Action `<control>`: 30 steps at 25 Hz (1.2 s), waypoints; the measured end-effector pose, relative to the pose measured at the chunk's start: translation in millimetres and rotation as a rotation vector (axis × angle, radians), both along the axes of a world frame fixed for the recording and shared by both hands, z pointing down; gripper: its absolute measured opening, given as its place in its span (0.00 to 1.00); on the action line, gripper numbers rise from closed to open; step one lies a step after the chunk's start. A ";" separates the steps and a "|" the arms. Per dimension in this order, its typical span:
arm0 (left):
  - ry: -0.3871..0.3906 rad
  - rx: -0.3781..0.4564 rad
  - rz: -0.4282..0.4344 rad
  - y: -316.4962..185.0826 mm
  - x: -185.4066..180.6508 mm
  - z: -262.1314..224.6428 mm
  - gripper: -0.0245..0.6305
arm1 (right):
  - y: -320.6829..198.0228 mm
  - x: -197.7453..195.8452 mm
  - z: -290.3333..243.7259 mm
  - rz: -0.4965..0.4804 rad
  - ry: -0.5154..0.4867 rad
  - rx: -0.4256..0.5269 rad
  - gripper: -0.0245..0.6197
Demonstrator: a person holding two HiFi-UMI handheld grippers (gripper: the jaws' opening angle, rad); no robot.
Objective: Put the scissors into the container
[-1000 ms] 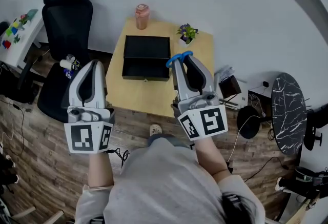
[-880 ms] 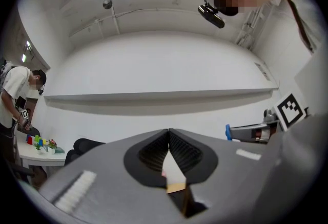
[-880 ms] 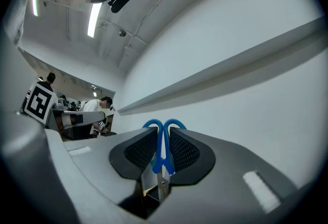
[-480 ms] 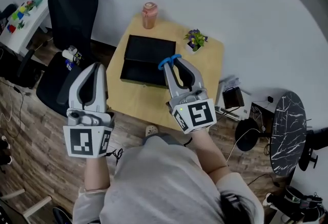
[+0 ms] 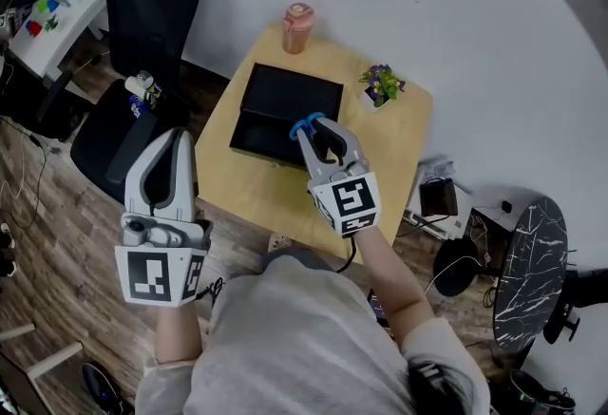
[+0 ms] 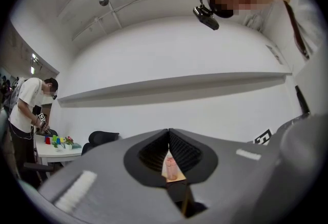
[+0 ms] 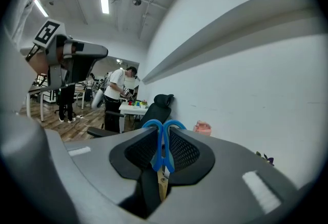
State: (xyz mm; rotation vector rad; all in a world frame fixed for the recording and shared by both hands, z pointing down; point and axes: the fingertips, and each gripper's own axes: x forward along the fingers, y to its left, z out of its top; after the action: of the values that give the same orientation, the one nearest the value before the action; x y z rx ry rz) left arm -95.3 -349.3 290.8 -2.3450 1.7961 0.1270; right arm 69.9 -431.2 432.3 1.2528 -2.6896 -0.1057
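Fingers (image 7: 137, 149) of our right gripper (image 5: 315, 128) pinch the scissors (image 7: 163, 140) by the handles, over the container's (image 5: 285, 92) near half. Left gripper (image 5: 163, 143) pressed together, empty. Early release drops them onto the table (image 5: 404, 145).

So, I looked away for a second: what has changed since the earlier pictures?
The right gripper, shut on the scissors, has carried them leftward from beside the container to above it. The left gripper stays shut and empty, left of the table. Nothing was let go.
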 end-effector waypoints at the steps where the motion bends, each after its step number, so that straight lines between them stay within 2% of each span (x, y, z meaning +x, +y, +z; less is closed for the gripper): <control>1: -0.001 -0.003 -0.005 -0.7 -0.8 0.7 0.13 | -2.3 -1.2 8.5 -0.008 0.015 -0.014 0.15; 16: -0.020 -0.058 -0.070 -12.5 -15.2 17.0 0.13 | -27.5 -34.5 95.1 -0.158 0.202 -0.152 0.15; 30: -0.014 -0.109 -0.175 -7.4 -51.3 33.8 0.13 | -37.1 -74.1 161.6 -0.321 0.380 -0.306 0.15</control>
State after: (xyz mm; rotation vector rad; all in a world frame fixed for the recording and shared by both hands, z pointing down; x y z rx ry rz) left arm -146.6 -356.7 324.6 -2.2384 2.0390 -0.0120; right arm -4.2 -468.3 593.8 0.6345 -2.4313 0.0256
